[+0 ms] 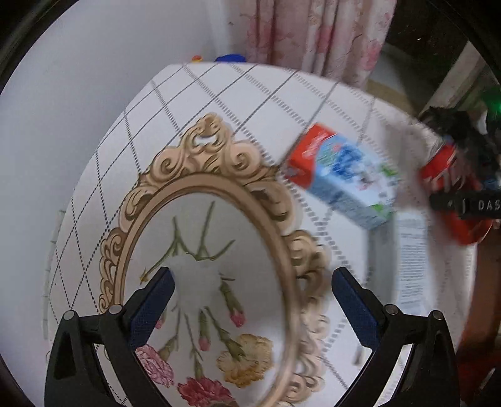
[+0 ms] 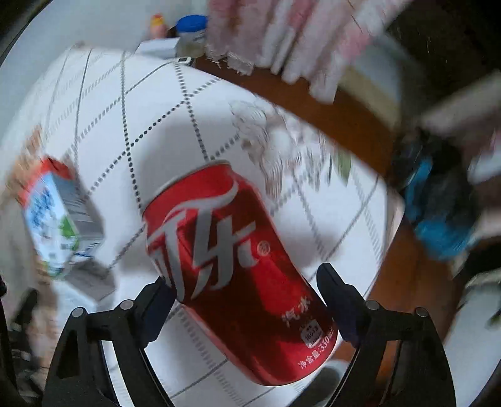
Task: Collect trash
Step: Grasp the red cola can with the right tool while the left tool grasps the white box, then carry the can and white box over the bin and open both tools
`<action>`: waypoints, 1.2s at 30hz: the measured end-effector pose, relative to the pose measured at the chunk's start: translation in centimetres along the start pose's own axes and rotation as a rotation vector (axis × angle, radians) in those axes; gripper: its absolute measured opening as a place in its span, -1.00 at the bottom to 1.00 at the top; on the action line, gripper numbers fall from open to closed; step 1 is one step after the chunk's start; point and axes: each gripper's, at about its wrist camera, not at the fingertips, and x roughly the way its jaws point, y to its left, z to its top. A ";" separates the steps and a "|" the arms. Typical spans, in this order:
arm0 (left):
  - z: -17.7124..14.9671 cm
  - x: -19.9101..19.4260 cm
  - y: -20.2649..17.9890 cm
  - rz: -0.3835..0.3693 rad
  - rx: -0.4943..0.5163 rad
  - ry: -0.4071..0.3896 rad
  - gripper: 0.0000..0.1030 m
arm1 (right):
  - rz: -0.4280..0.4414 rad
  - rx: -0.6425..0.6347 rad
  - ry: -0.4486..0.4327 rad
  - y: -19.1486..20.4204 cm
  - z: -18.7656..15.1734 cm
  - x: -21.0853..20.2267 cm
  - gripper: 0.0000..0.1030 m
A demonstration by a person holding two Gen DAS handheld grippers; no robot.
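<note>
A red cola can [image 2: 231,266] is held tilted between the fingers of my right gripper [image 2: 245,281], above the table; it also shows in the left wrist view [image 1: 451,184] with the right gripper around it. A red, white and blue milk carton [image 1: 341,178] lies on the tablecloth, also at the left of the right wrist view [image 2: 59,219]. A crumpled white tissue [image 1: 195,278] lies by the left finger of my open left gripper [image 1: 250,285], which hovers over the cloth.
The table wears a white cloth [image 1: 219,94] with dotted lines and a printed gold oval frame of flowers [image 1: 200,194]. A blue-lidded jar [image 2: 191,34] and small bottle [image 2: 158,25] stand at the far edge. Pink curtains [image 1: 316,34] hang behind. Blue and black items [image 2: 438,203] sit on the right.
</note>
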 end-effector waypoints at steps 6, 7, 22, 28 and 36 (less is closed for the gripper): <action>-0.3 -1.9 -4.4 -0.161 0.090 0.013 0.99 | 0.179 0.319 0.023 -5.1 -7.5 -0.7 0.58; 0.0 -1.7 -5.1 -0.178 0.096 0.028 0.99 | 0.199 0.366 0.017 -5.8 -8.8 -0.8 0.58; -3.4 -1.1 -7.5 -0.160 0.194 0.064 -0.39 | 0.241 0.525 -0.032 -4.9 -18.2 -1.2 0.50; -6.5 -1.3 -5.6 -0.123 0.212 0.068 -0.39 | 0.221 0.419 -0.001 -3.0 -18.8 -1.4 0.54; -7.3 -1.3 -6.5 -0.095 0.236 0.046 -0.39 | 0.120 0.292 -0.065 -1.1 -19.4 -2.7 0.32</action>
